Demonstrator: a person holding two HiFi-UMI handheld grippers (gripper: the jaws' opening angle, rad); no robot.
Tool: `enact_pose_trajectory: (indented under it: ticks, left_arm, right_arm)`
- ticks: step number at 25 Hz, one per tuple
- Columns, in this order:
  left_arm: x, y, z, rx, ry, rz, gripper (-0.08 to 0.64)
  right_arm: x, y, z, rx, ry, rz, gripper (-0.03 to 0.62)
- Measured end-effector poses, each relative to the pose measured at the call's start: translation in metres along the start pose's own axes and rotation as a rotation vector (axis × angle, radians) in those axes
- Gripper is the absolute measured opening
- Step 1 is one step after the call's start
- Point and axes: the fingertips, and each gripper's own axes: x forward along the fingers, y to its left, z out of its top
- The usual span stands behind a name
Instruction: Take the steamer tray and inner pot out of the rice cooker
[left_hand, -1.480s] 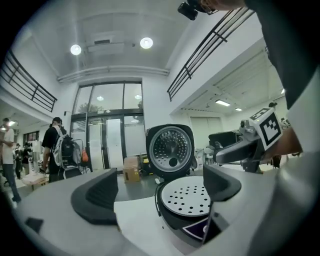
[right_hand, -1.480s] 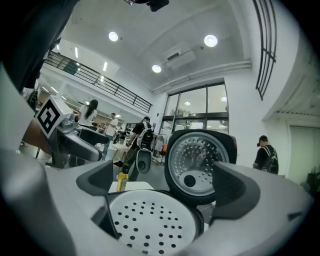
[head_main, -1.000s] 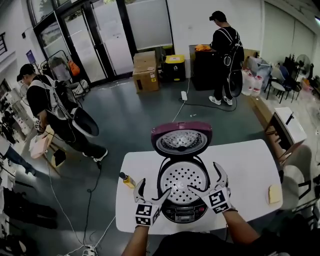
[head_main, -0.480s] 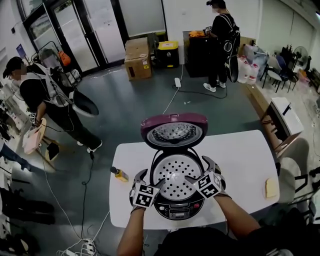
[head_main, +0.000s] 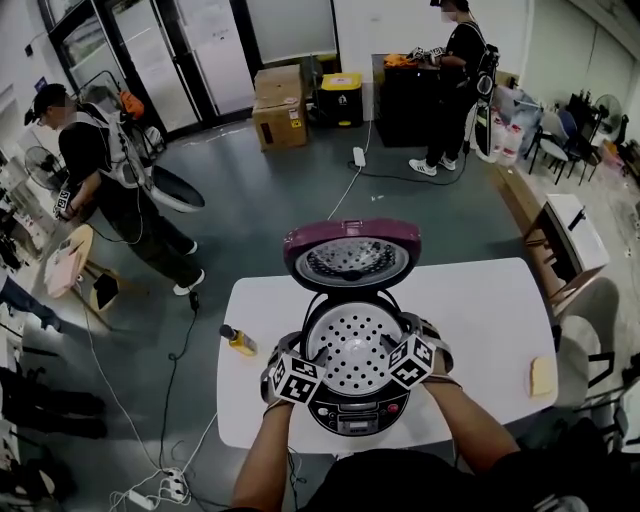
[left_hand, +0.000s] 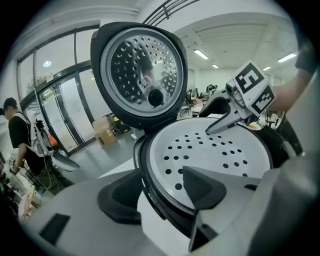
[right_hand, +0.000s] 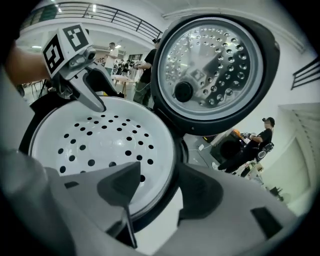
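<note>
Head view: the steamer tray (head_main: 357, 343) is seen seated in the open rice cooker (head_main: 358, 410) on the table (head_main: 480, 300). Its rim is straddled by the left gripper (left_hand: 159, 195) and the right gripper (right_hand: 157, 192) — both jaw pairs have just been closing, yet are still parted, nothing clenched.

There were one maroon-lidded rice cooker (head_main: 352, 412), one white perforated steamer tray (head_main: 350, 345) and two grey grippers — left gripper (left_hand: 160, 192), right gripper (right_hand: 162, 187).
</note>
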Motion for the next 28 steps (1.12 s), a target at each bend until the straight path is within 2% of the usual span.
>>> enact_pose_trajectory:
  ticks: [7,11,14,18,23,28]
  left_arm:
    - [0.000,0.002,0.001,0.013,0.005,0.030,0.227]
    - [-0.002,0.006,0.001,0.062,0.023,0.062,0.199]
    - [-0.002,0.006,0.002,0.111,0.043,0.103,0.126]
    - [-0.002,0.008,0.005,0.100,0.046,0.118,0.110]
    - [-0.012,0.013,0.014,0.096,0.008,0.137,0.094]
    - [-0.023,0.015,0.023,0.093,-0.023,0.158,0.091]
  right_arm:
    - [-0.004,-0.001,0.001,0.040,-0.016,-0.020,0.188]
    - [-0.006,-0.002,0.006,0.068,-0.033,-0.028,0.165]
    - [-0.008,-0.005,0.007,0.096,-0.052,-0.029,0.137]
    - [-0.012,-0.009,0.010,0.104,-0.072,-0.036,0.123]
    - [-0.020,-0.012,0.022,0.090,-0.106,-0.087,0.087]
    - [-0.032,-0.021,0.032,0.092,-0.139,-0.120,0.080]
